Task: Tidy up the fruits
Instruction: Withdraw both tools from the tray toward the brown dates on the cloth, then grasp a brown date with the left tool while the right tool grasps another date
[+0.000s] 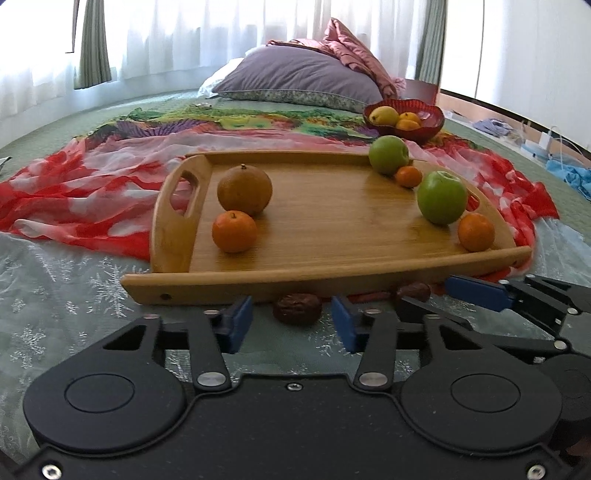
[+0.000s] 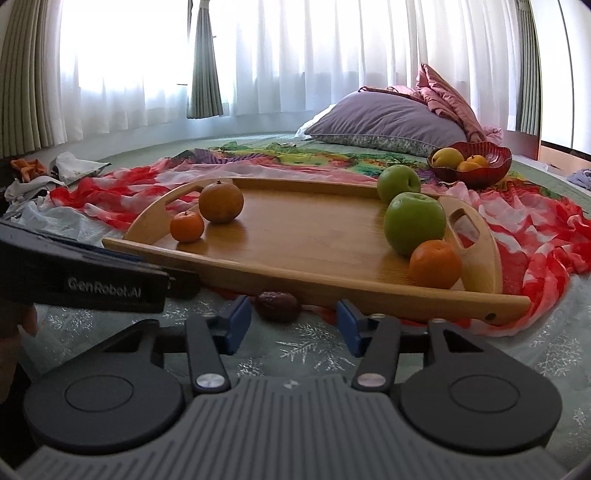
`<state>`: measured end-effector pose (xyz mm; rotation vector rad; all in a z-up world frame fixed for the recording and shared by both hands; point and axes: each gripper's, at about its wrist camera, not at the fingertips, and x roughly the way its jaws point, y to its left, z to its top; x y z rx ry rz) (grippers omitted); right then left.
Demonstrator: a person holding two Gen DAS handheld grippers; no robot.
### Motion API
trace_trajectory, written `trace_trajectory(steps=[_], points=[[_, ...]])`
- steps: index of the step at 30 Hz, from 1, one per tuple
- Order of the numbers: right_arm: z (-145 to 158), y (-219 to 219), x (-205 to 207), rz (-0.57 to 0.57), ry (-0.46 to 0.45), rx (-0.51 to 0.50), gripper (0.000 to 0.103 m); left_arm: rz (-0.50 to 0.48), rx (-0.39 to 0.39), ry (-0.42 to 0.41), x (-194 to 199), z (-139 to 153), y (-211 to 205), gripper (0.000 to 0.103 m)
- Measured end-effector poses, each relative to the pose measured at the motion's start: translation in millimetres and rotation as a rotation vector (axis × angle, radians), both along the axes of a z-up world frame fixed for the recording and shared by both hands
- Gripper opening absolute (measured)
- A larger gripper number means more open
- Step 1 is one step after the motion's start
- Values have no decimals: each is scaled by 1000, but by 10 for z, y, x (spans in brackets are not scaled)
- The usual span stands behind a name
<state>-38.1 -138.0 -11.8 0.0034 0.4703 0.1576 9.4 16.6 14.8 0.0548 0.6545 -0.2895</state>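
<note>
Bedding in pale green with silver snowflakes covers the bed [image 1: 55, 295] nearest both cameras. On it, the left gripper [image 1: 291, 325] has its jaws part-open, with a dark red date [image 1: 297, 308] lying just ahead of the blue pads, untouched. The right gripper [image 2: 293, 321] is likewise part-open, a second date [image 2: 277, 305] resting just beyond its pads, not gripped. Past the dates sits a wooden tray [image 1: 325, 284] on a red-and-white scarf [image 1: 81, 192]. On the tray, at ten o'clock, a large orange [image 1: 244, 189] touches a mandarin [image 1: 234, 231]; at two o'clock stand two green apples [image 1: 441, 197] and two more mandarins. Farther off, at one o'clock, a red bowl [image 1: 424, 127] holds yellow fruit, before a purple pillow [image 1: 295, 79] and white curtains [image 1: 221, 33].
</note>
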Motion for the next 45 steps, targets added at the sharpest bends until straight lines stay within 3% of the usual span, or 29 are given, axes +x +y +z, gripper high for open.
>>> trace_trajectory(steps=[9, 28, 37, 45], points=[[-11, 85, 42, 5, 21, 5, 46, -7, -14, 11, 31, -36, -14, 31], [-56, 160, 90, -35, 38, 10, 40, 35, -66, 15, 63, -112, 50, 29], [-49, 162, 87, -48, 38, 12, 34, 42, -66, -4, 23, -102, 41, 28], [-18, 137, 68, -51, 36, 26, 34, 37, -48, -30, -67, -40, 23, 28]])
